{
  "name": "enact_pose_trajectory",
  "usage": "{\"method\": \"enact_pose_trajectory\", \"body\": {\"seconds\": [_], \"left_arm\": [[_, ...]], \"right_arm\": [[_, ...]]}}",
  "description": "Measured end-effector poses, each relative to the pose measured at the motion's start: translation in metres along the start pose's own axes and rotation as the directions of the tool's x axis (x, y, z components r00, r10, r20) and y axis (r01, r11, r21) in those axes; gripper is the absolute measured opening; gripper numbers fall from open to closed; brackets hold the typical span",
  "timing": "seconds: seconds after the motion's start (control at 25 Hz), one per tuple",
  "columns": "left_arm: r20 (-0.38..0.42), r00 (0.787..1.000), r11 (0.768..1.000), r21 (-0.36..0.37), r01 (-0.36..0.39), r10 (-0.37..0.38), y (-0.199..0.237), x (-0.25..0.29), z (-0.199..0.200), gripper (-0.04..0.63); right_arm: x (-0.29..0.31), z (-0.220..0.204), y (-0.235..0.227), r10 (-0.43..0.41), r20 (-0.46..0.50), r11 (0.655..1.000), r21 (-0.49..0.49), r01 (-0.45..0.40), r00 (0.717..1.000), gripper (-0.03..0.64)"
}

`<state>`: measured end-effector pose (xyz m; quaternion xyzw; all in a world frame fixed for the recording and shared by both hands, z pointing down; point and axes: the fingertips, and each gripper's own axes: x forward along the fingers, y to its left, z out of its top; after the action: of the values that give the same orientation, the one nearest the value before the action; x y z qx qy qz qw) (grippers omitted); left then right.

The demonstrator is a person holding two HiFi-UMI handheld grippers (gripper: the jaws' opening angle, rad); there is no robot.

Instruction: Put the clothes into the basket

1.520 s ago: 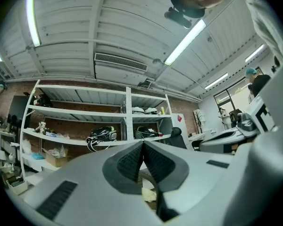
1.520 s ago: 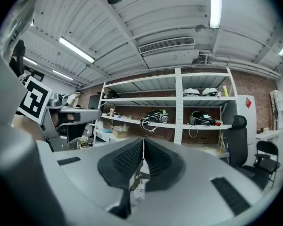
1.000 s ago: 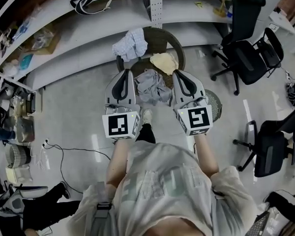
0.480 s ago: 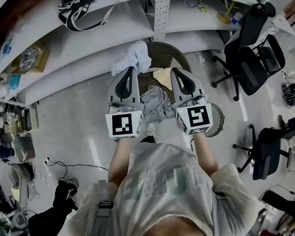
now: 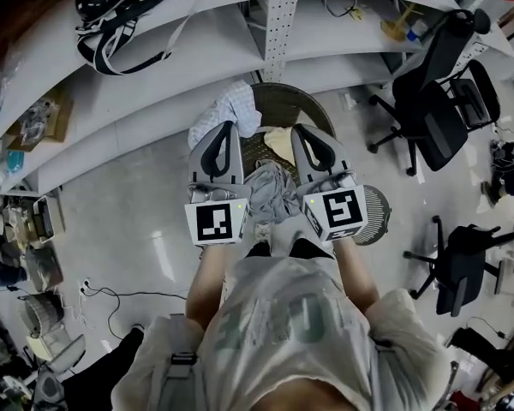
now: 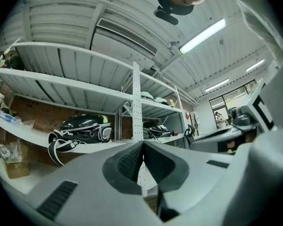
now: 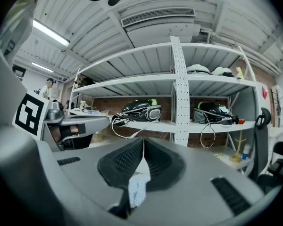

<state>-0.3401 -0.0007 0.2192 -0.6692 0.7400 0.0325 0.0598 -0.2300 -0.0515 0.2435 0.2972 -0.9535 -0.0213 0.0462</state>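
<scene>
White metal shelving (image 5: 197, 50) spans the far side above smooth grey floor (image 5: 128, 187). At the near rim of the round brown woven basket (image 5: 313, 110) hangs a crumpled grey cloth garment (image 5: 270, 191), pinched in the right gripper (image 5: 299, 131). The left gripper (image 5: 227, 128) has its 2 jaws clenched together.

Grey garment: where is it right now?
Head view, centre: the grey garment hangs between the left claw and the right claw, at the near edge of the wicker basket.
</scene>
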Motion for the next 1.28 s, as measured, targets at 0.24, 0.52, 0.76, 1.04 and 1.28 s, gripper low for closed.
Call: {"method": "enact_pose_trajectory", "body": {"seconds": [0.24,0.52,0.76,1.04,1.28], "left_arm": [[-0.014,0.997,0.997,0.005,-0.076,0.076,-0.004,0.004,-0.005,0.017],[0.022,0.985,0.985,0.006,-0.174,0.174,0.008,-0.005,0.006,0.017],[0.030,0.975,0.975,0.026,-0.222,0.222,0.014,-0.016,0.006,0.017],[0.013,0.975,0.973,0.052,-0.224,0.223,0.022,-0.015,-0.006,0.017],[-0.017,0.976,0.975,0.044,-0.216,0.217,0.028,-0.011,-0.036,0.017]], "right_arm": [[0.011,-0.011,-0.026,0.041,0.012,0.997,0.057,-0.042,0.999,0.023],[0.025,0.001,-0.026,0.137,0.057,0.989,0.051,-0.140,0.989,0.023],[0.031,0.003,-0.019,0.176,0.071,0.983,0.039,-0.179,0.982,0.023],[0.044,-0.007,-0.010,0.219,0.053,0.975,0.031,-0.220,0.974,0.023],[0.063,-0.033,0.003,0.303,0.021,0.952,0.047,-0.304,0.953,0.032]]}}
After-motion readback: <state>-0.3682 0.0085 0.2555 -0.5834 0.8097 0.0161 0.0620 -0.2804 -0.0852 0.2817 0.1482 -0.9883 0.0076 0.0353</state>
